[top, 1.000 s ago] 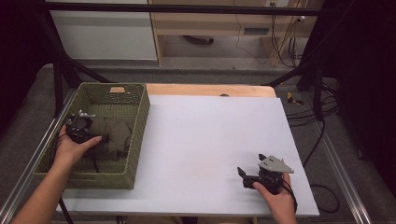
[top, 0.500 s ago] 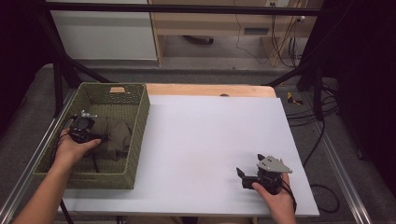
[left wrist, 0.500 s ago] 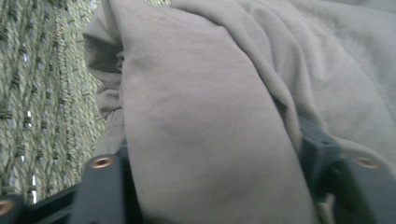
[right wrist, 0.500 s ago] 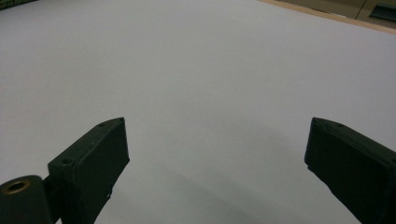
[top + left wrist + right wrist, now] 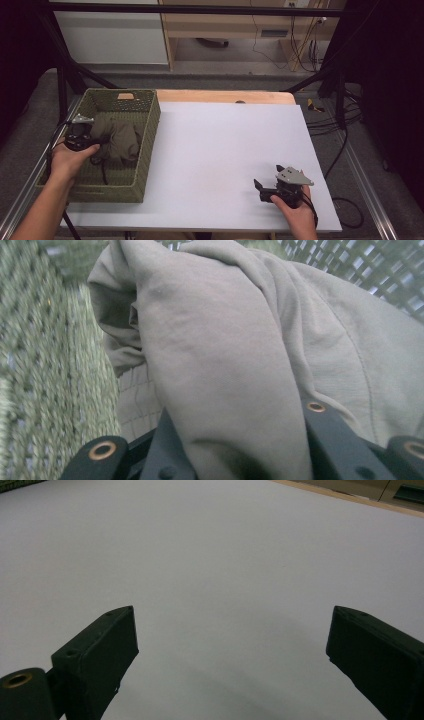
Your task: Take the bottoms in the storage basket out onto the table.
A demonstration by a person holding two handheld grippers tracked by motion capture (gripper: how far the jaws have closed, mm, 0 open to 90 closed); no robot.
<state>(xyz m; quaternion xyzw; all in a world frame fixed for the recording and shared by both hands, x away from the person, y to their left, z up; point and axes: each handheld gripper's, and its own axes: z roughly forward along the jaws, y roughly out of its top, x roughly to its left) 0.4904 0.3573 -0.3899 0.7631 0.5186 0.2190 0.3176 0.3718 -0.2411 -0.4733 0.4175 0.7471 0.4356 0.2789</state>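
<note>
- I have the left gripper [image 5: 95, 142] inside the woven basket [image 5: 148, 145], which sits at the bench's left edge. Its jaws have just been closing and are now clenched on a fold of the olive cloth [image 5: 117, 140].
- In the left gripper view the cloth [image 5: 235, 355] bulges up between the jaws, creased and matte, with a stitched seam running down its right side; basket weave shows behind it, blurred.
- The cloth lies bunched in the middle of the basket, against the right wall. The wall stands between the cloth and the open bench.
- Basket: rectangular, green-brown wicker, a handle slot in the far wall.
- My right gripper [image 5: 262, 187] rests near the bench's near right corner, jaws spread wide with nothing between them; the right gripper view shows bare white bench top [image 5: 225, 570].
- Bench top: smooth white sheet, wooden strip [image 5: 220, 96] along the far edge.
- No readable writing anywhere.
</note>
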